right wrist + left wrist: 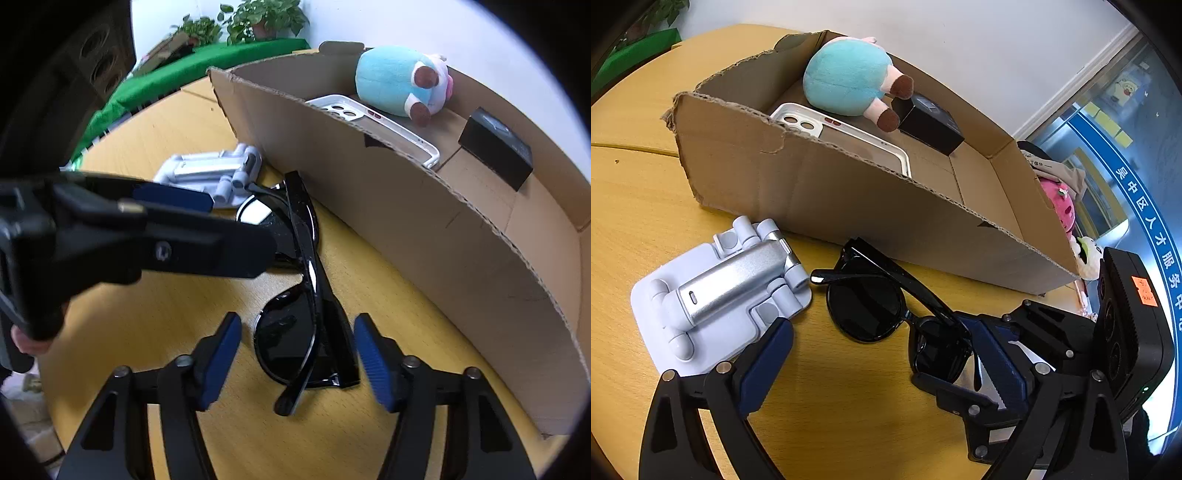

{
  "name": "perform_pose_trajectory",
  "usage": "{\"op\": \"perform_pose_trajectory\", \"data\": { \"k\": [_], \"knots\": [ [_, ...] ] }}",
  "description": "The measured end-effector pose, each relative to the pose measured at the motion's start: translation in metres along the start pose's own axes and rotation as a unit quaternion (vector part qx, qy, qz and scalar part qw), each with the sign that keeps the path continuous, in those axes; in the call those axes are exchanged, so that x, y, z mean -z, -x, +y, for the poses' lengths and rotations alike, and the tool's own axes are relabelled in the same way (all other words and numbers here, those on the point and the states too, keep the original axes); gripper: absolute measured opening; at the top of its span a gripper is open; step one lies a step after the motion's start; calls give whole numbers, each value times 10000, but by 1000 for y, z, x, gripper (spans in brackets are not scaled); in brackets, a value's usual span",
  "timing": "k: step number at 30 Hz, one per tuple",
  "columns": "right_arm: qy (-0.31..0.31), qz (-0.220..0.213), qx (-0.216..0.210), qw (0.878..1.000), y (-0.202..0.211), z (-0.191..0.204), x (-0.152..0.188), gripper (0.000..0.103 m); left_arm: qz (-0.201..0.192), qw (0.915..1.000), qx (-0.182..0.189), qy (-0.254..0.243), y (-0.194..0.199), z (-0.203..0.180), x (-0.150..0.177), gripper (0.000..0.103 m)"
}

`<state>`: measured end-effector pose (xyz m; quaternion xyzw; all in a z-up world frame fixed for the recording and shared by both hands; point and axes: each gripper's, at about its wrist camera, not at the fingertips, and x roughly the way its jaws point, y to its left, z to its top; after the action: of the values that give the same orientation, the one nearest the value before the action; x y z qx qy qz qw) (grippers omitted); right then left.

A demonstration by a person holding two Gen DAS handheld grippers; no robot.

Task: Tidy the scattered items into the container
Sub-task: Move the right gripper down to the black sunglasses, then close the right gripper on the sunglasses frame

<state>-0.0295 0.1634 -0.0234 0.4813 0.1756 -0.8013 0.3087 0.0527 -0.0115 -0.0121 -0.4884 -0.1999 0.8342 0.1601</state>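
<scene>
Black sunglasses (875, 306) lie folded on the wooden table beside the cardboard box (820, 192); they also show in the right wrist view (299, 325). A white and silver folding phone stand (720, 288) lies left of them (214, 171). My left gripper (882, 354) is open, its jaws either side of the sunglasses' left lens. My right gripper (297, 360) is open around the sunglasses' right lens and folded temple, pads apart from the frame. The box (424, 236) holds a blue plush toy (849, 77), a white phone case (846, 136) and a small black box (931, 122).
The round wooden table (635, 206) curves away at left. A pink plush and other toys (1060, 206) sit behind the box's right end. A green cloth and potted plants (236, 40) stand beyond the table. The left gripper's body (129, 236) crosses the right wrist view.
</scene>
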Motion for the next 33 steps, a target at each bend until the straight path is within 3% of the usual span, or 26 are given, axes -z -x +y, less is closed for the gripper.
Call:
{"op": "perform_pose_trajectory", "data": {
  "k": [6,15,18,22,24,25,26,30,33],
  "knots": [
    [-315,-86,64,9994,6,-2,14,55,181,9997,168,90,-8,0,0,99],
    [-1647,-399,-556,9840,16,-31,32,55,625,9945,771,337,-28,-18,-4,96],
    [-1681,-441,-609,9829,16,-27,31,54,717,9943,729,286,-33,-27,-6,90],
    [-1667,-583,-567,9826,22,-17,31,54,890,9940,609,175,-39,-35,-6,61],
    [-1564,-623,-474,9846,25,-13,29,53,987,9932,603,99,-40,-37,-5,56],
    [-1471,-660,-442,9859,27,-9,27,23,1024,9929,603,68,-41,-39,-4,46],
    [-1373,-658,-413,9875,29,-4,26,13,1036,9928,600,40,-42,-40,-3,33],
    [-1146,-628,-220,9912,33,7,27,12,970,9938,524,-127,-36,-46,-5,32],
    [-1297,-685,-344,9886,40,4,31,12,906,9940,576,-194,-31,-51,-7,31]
  ]
}}
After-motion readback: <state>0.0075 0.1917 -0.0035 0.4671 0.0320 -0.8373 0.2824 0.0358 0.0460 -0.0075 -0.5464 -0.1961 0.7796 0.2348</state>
